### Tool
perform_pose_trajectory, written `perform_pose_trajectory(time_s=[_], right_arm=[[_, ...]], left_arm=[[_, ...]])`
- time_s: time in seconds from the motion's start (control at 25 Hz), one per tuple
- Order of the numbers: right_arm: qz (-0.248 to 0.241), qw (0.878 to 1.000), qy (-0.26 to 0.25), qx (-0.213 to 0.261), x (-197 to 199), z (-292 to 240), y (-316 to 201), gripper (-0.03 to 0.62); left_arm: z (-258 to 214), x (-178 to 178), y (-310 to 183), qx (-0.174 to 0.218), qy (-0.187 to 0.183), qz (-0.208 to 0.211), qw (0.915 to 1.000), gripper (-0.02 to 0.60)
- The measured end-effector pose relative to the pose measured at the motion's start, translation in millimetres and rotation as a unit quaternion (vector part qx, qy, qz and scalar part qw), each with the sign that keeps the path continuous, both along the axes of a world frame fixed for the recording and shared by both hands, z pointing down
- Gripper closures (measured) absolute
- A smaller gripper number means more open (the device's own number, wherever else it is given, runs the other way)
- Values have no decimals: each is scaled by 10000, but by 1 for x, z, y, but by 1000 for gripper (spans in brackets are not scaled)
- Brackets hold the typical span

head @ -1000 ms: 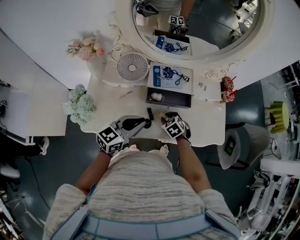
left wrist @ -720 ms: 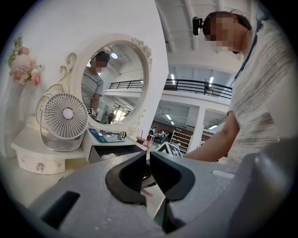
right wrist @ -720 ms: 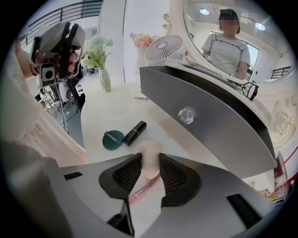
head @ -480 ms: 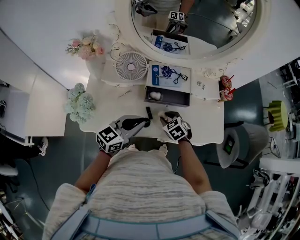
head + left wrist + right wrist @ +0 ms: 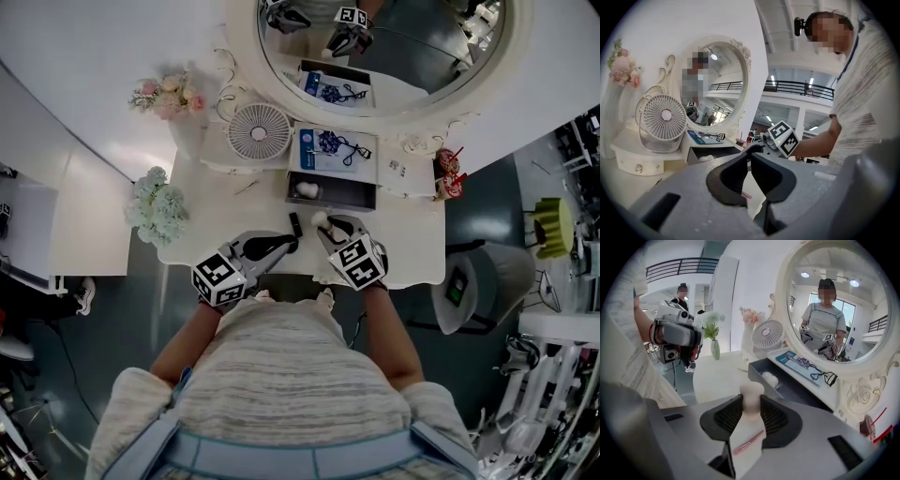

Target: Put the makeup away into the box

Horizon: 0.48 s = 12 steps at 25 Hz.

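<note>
White vanity table (image 5: 223, 214) (open box (image 5: 339, 201), oval mirror (image 5: 412, 52)) stands on dark floor (image 5: 141, 292).

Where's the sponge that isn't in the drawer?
In the right gripper view the white sponge is pinched between the right gripper's jaws; the head view puts it just in front of the open drawer.

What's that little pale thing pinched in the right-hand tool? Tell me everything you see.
It's seemingly a soft, matte cream-white makeup sponge, rounded on top, narrower below. It stands upright between the ribbed black pads of the right gripper, which alone touch it, held above the white table, short of the open dark drawer.
</note>
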State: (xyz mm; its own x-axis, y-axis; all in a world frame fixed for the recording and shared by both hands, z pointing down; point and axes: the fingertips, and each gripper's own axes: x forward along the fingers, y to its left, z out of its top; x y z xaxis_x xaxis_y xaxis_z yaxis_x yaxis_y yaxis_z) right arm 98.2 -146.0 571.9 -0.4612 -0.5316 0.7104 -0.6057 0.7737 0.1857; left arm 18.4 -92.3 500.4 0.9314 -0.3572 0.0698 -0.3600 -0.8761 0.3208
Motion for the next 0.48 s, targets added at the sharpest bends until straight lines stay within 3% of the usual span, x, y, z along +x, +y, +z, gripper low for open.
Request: perform_pose_trajectory(time_s=[0.48], right_arm=[[392, 9977, 13, 561, 24, -50, -44, 480]], left_arm=[[-5, 0, 1, 59, 41, 15, 10000, 565]])
